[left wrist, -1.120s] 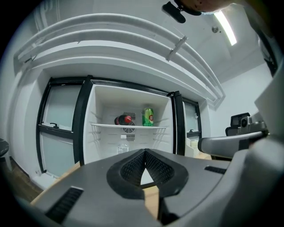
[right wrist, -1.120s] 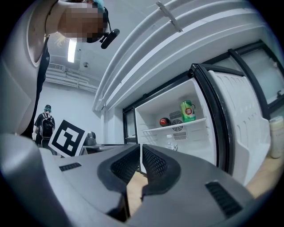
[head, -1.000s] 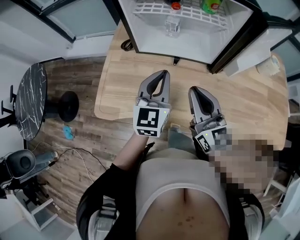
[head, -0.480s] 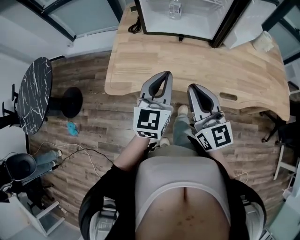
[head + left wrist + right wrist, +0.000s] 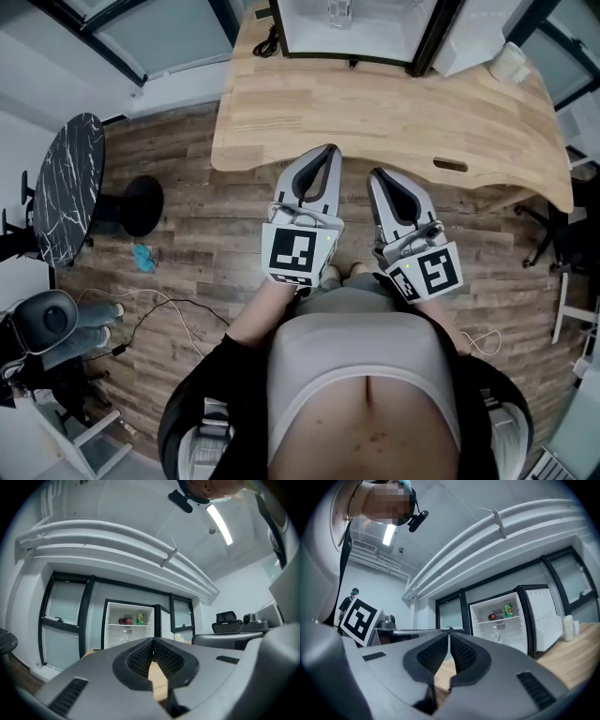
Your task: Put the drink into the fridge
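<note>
The small fridge (image 5: 356, 33) stands open on the wooden table (image 5: 375, 112), with a clear bottle (image 5: 337, 11) on its floor. In the left gripper view the fridge (image 5: 112, 630) is far ahead, with a red can (image 5: 125, 620) and a green can (image 5: 140, 618) on its shelf and the clear bottle (image 5: 124, 640) below. The right gripper view shows the same green can (image 5: 508, 610) and bottle (image 5: 495, 633). My left gripper (image 5: 323, 155) and right gripper (image 5: 380, 178) hang side by side over the floor near the table's front edge. Both are shut and hold nothing.
The fridge door (image 5: 543, 618) is swung wide to the right. A white cup (image 5: 511, 61) stands on the table's right end. Left of me are a round dark marble table (image 5: 61, 192), a black stool base (image 5: 136, 206), a blue object (image 5: 142, 258) and cables on the wood floor.
The view has drawn back from the table: fridge and table slid up and away, and both grippers now hang over the floor. Their jaws have stayed shut.
</note>
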Available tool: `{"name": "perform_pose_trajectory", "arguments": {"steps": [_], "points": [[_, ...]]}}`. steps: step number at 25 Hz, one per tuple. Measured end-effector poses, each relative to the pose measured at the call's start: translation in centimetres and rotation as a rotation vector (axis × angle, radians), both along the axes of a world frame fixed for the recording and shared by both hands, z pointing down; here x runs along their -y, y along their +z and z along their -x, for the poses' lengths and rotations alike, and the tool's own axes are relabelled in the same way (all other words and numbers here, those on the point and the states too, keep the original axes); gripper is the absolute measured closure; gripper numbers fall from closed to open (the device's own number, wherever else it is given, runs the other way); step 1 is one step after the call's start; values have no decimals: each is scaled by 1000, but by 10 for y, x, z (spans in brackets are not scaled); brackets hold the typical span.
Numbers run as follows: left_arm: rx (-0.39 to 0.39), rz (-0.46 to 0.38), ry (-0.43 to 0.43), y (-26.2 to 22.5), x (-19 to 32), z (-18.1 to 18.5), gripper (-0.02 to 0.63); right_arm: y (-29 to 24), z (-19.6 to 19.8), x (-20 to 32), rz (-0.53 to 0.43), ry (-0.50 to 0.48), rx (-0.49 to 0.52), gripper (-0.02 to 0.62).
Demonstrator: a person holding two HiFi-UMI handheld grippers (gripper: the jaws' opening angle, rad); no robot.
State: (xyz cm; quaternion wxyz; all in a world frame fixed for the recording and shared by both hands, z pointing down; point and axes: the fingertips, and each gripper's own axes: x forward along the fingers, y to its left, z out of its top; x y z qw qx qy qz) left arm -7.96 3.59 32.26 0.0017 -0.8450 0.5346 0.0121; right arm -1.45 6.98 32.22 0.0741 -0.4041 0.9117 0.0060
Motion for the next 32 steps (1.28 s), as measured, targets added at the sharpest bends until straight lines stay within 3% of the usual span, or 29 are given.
{"name": "perform_pose_trajectory", "arguments": {"steps": [14, 20, 32], "points": [[-21, 28, 72, 11, -19, -10, 600, 8, -5, -23, 19, 41, 21, 560], [-23, -5, 86, -5, -33, -17, 600, -6, -8, -36, -9, 28, 21, 558], [-30, -19, 72, -15, -107, -51, 600, -14, -42, -110, -18, 4, 29, 558]]}}
